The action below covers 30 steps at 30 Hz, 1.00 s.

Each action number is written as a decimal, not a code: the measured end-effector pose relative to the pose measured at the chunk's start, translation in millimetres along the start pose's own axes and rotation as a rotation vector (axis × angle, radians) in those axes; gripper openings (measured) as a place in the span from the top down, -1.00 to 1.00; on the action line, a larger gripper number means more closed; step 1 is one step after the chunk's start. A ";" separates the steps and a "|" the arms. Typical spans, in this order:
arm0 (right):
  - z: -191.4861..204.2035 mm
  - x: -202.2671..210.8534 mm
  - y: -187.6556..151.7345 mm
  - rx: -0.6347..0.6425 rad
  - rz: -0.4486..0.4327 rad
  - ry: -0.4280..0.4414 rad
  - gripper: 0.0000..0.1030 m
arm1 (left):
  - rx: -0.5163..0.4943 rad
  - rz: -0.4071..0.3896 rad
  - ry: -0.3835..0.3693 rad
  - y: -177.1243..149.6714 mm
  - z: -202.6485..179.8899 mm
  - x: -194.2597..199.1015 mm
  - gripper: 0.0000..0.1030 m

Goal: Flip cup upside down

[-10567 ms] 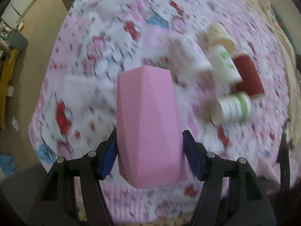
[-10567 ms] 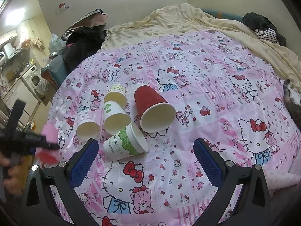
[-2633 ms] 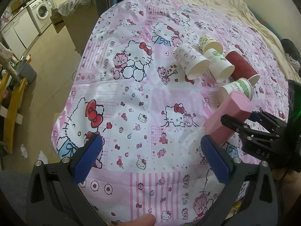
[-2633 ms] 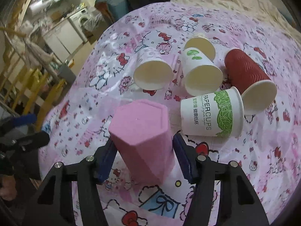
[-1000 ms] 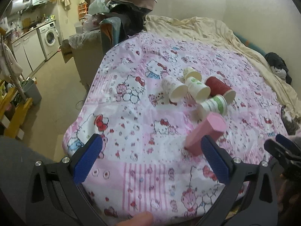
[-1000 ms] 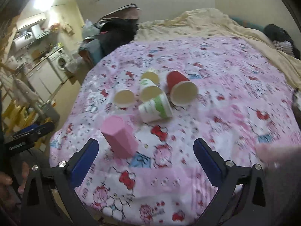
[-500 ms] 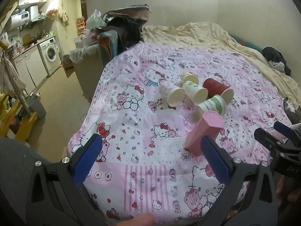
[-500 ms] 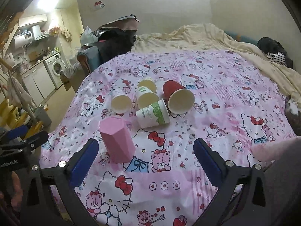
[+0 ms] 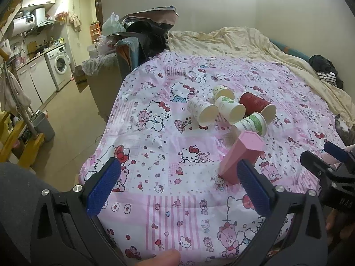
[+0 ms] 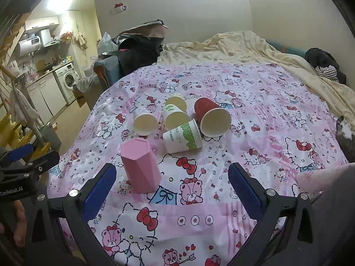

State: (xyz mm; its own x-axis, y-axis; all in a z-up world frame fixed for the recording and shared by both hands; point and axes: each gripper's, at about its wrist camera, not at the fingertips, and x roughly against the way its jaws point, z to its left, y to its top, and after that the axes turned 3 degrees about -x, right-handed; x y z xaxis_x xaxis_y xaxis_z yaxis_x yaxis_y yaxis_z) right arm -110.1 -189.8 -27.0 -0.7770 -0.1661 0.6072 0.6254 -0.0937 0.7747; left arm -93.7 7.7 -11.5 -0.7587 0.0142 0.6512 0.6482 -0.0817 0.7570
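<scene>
The pink faceted cup (image 9: 240, 155) stands upside down on the Hello Kitty bedspread (image 9: 168, 137), closed base up, free of both grippers. It also shows in the right wrist view (image 10: 141, 166), left of centre. My left gripper (image 9: 177, 188) is open and empty, held back above the near edge of the bed. My right gripper (image 10: 170, 190) is open and empty, also pulled back from the cup. Each gripper shows at the edge of the other's view, the right one (image 9: 332, 161) and the left one (image 10: 24, 161).
Several paper cups lie on their sides behind the pink cup: a white one (image 10: 145, 122), a green-printed one (image 10: 183, 136), a red one (image 10: 213, 116) and two more. A cream duvet (image 10: 244, 46) covers the far bed. A cat (image 10: 346, 137) sits at the right edge. Kitchen units (image 9: 44, 73) stand left.
Both grippers have drawn a little further back and up from the bed. The pink cup has stayed standing upside down where the right gripper released it.
</scene>
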 end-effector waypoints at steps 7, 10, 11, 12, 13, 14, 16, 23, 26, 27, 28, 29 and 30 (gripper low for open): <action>-0.1 0.8 0.0 0.004 -0.003 0.000 -1.00 | 0.000 0.002 -0.003 -0.3 -0.2 -1.2 -1.00; -0.1 0.8 -0.3 0.004 -0.001 0.000 -1.00 | -0.001 0.003 -0.003 -0.2 -0.1 -1.3 -1.00; 0.1 1.0 -0.2 0.004 -0.001 -0.001 -1.00 | 0.000 0.003 -0.003 -0.1 0.1 -1.1 -1.00; 0.3 1.2 0.0 0.004 -0.001 -0.001 -1.00 | -0.001 0.003 -0.003 -0.2 0.0 -1.1 -1.00; 0.4 1.1 -0.1 0.005 -0.001 -0.001 -1.00 | -0.002 0.004 -0.003 -0.3 0.0 -1.2 -1.00; 0.4 1.1 -0.1 0.006 -0.001 -0.002 -1.00 | -0.002 0.005 -0.004 -0.3 -0.4 -1.2 -1.00; 0.4 1.1 -0.1 0.006 0.000 -0.001 -1.00 | -0.004 0.005 -0.004 -0.2 -1.1 -1.0 -1.00; 0.6 0.9 -0.3 0.005 0.001 0.000 -1.00 | -0.006 0.005 -0.003 0.2 -2.8 -1.5 -1.00; 0.6 0.9 -0.4 0.005 0.002 0.000 -1.00 | -0.006 0.006 -0.003 0.1 -2.7 -1.4 -1.00; 0.9 0.6 -0.3 0.005 0.003 0.001 -1.00 | -0.005 0.006 -0.004 0.1 -2.7 -1.4 -1.00; 1.4 0.5 -0.3 0.005 0.003 0.003 -1.00 | -0.005 0.006 -0.005 0.1 -2.7 -1.4 -1.00; 1.8 0.6 -0.4 0.005 0.003 0.003 -1.00 | -0.004 0.006 -0.005 0.2 -2.8 -1.4 -1.00; 2.3 0.5 -0.6 0.006 0.003 0.003 -1.00 | -0.004 0.006 -0.006 0.4 -3.1 -1.3 -1.00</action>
State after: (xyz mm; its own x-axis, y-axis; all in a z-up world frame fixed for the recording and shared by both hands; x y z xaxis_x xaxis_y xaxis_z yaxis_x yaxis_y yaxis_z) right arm -111.1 -187.6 -26.8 -0.7747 -0.1693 0.6092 0.6275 -0.0873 0.7737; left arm -92.6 4.6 -12.2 -0.7548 0.0196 0.6557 0.6522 -0.0856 0.7532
